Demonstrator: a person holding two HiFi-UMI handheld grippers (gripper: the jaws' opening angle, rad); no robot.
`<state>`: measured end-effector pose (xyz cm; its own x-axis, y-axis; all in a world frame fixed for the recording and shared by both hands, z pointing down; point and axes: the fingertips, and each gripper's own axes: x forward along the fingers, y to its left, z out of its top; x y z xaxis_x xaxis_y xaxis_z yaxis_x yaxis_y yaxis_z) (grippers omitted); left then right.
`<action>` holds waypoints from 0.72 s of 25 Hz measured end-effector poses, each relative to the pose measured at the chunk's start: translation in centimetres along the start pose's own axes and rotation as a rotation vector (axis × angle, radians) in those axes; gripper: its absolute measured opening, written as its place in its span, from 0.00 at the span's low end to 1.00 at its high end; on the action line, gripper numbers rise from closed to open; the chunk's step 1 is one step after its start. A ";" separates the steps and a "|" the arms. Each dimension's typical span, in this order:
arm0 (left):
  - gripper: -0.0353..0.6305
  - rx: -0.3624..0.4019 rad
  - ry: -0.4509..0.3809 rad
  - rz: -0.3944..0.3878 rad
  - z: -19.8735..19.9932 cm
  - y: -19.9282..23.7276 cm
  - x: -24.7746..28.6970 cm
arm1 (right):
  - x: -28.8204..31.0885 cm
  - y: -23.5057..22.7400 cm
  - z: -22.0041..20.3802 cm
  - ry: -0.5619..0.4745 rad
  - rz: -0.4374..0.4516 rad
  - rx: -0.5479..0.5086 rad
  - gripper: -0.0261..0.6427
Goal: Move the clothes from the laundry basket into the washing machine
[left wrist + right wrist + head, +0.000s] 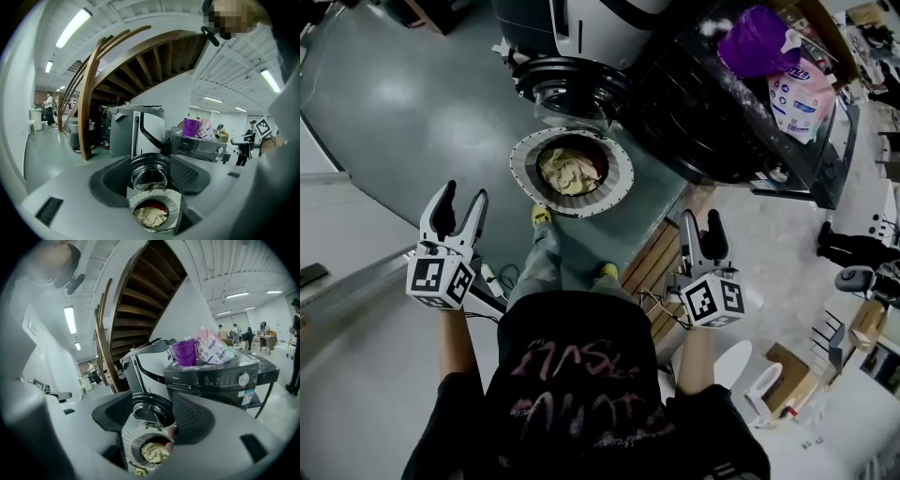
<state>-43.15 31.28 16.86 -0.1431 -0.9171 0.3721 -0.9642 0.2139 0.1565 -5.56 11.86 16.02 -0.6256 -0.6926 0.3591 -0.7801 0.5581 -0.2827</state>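
A round laundry basket (525, 178) with a grey and white rim stands on the floor ahead of my feet, with cream and red clothes (569, 171) inside. Just beyond it is the grey and white washing machine (591, 23), its round glass door (572, 86) swung open. My left gripper (465, 193) is open and empty, left of the basket. My right gripper (701, 217) is open and empty too, right of the basket. In the left gripper view the basket (174, 202) sits low between the jaws, and likewise the basket (126, 441) in the right gripper view.
A black machine (722, 112) stands right of the washer, with a purple tub (759, 39) and a detergent bag (799, 98) on top. A wooden pallet (652, 267) lies by my right foot. A wooden staircase (93, 93) rises at the left.
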 end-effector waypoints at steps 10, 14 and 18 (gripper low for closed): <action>0.44 -0.012 0.089 -0.160 -0.5 7.6 6.9 | 6.3 7.0 -0.9 0.095 -0.043 -0.052 0.45; 0.44 -0.013 0.131 -0.174 -1.4 9.0 7.8 | 7.9 7.8 -1.5 0.114 -0.053 -0.057 0.45; 0.44 -0.001 0.163 -0.205 -1.6 8.4 9.1 | 9.5 7.8 -1.9 0.126 -0.041 -0.045 0.44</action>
<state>-52.19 25.31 23.03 0.0928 -0.8749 0.4754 -0.9692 0.0300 0.2445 -17.60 10.50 18.88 -0.5851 -0.6540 0.4795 -0.8024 0.5523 -0.2260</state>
